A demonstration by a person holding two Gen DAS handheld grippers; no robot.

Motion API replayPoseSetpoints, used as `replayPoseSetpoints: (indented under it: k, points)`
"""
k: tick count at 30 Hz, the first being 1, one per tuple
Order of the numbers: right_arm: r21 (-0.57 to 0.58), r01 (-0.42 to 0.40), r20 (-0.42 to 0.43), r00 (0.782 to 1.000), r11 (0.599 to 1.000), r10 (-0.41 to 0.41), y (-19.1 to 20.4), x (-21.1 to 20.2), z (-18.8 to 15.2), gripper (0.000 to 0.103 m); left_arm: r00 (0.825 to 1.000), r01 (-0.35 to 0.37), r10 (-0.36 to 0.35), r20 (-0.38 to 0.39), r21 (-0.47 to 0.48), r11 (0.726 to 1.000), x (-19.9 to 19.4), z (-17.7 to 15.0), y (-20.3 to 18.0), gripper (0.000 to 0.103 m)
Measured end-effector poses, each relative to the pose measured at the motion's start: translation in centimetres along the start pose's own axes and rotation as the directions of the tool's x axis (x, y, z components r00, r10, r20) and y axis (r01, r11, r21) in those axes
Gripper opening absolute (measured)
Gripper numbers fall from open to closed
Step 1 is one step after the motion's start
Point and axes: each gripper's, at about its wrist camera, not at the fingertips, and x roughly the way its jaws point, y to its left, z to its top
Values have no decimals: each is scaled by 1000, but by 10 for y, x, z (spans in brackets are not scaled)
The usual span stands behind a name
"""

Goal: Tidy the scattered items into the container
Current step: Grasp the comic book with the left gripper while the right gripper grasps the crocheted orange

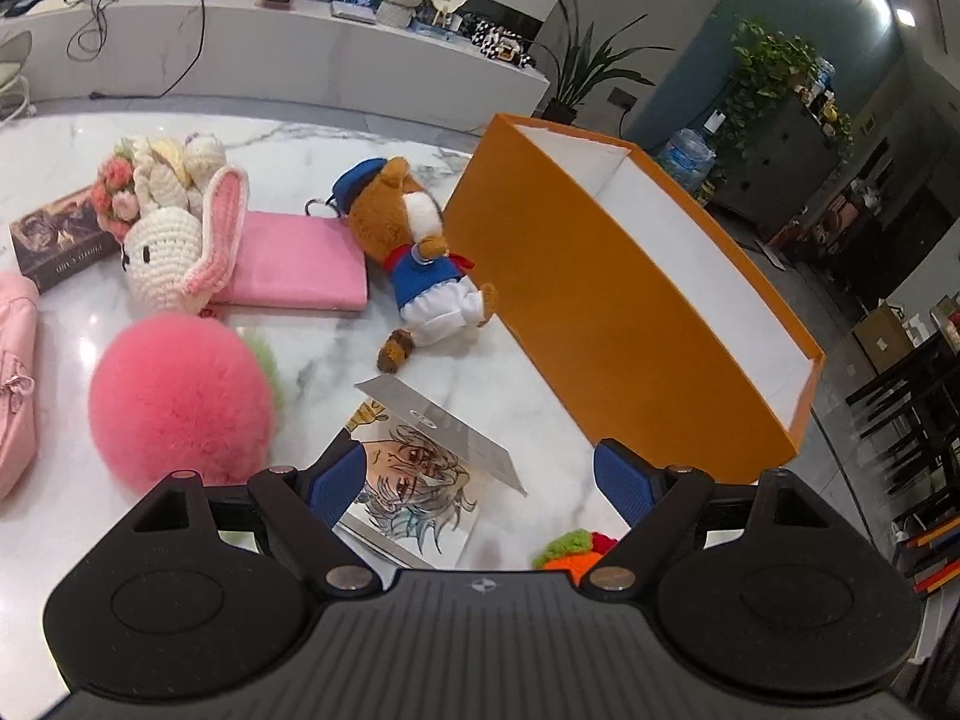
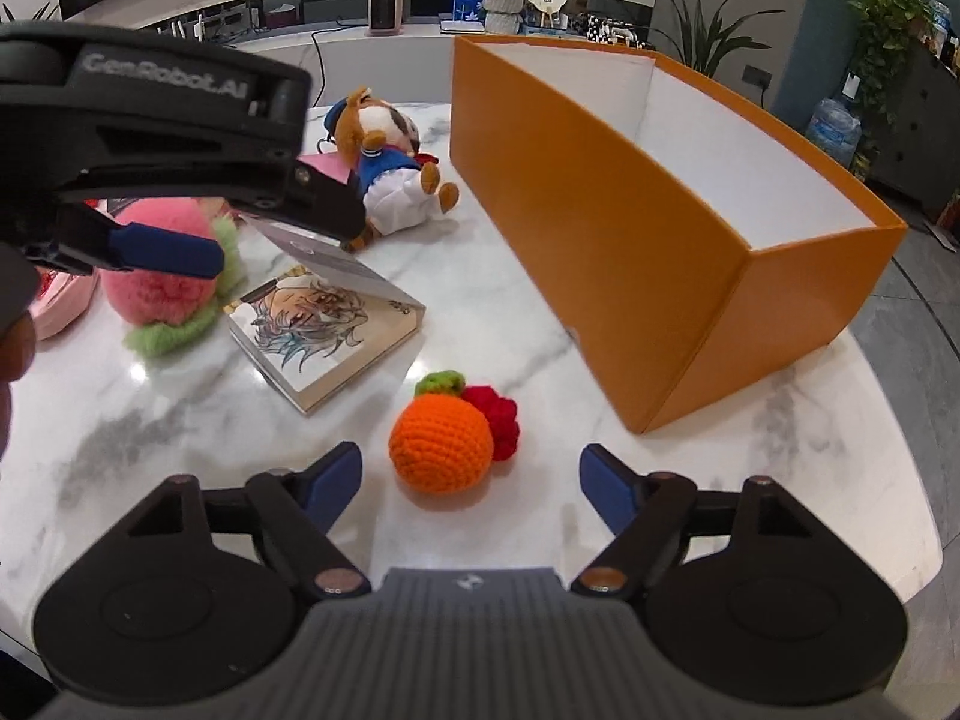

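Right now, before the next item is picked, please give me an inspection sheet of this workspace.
Surface: white marble table, glossy.
Job's things: orange box open, inside looks empty; crochet orange, illustrated book with its cover lifted, plush bear, pink pompom, crochet rabbit, pink notebook, dark book, all on the table.
Clutter: nothing seen.
Grippers: left hand-held gripper open over the illustrated book; right hand-held gripper open, crochet orange just ahead.
Cables: black cables on the rear counter.
Surroundings: potted plants, water bottle.
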Motion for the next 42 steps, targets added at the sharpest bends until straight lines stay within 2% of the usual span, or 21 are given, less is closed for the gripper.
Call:
replayPoseSetpoints:
  k: [4,9,14,19,23,25,27,30,34,42]
  points:
    - [2,-4,-11,1000,1000,4,2,6,1,80,1000,20,-20,-14,-31,999,10,1,7,97]
    - [14,-12,-24,1000,1000,13,3,13,3,79,1000,12,-13,-27,-41,999,19,-2,12,93]
    - [12,-19,-45,999,1000,19,4,20,2,79,998,30,-33,-44,-69,997,29,-2,17,80]
    - [27,-20,-63,998,999,22,3,26,2,70,998,46,-50,-47,-80,996,34,0,18,64]
    - [29,-20,-69,997,999,22,2,29,2,67,998,49,-54,-45,-92,995,36,3,19,57]
    - [33,-21,-68,997,999,23,1,30,2,65,997,50,-54,-48,-95,994,36,3,20,41]
    - [37,-18,-62,998,999,20,1,30,2,64,997,50,-56,-57,-99,994,37,3,21,34]
    - [45,-18,-53,998,999,21,0,30,3,64,997,48,-54,-60,-103,994,37,1,23,28]
    - [50,-24,-62,998,998,27,0,32,3,55,997,56,-60,-44,-105,993,33,2,24,19]
    - [75,-44,-39,998,996,47,-4,28,6,50,996,73,-78,-33,-123,990,27,2,29,12]
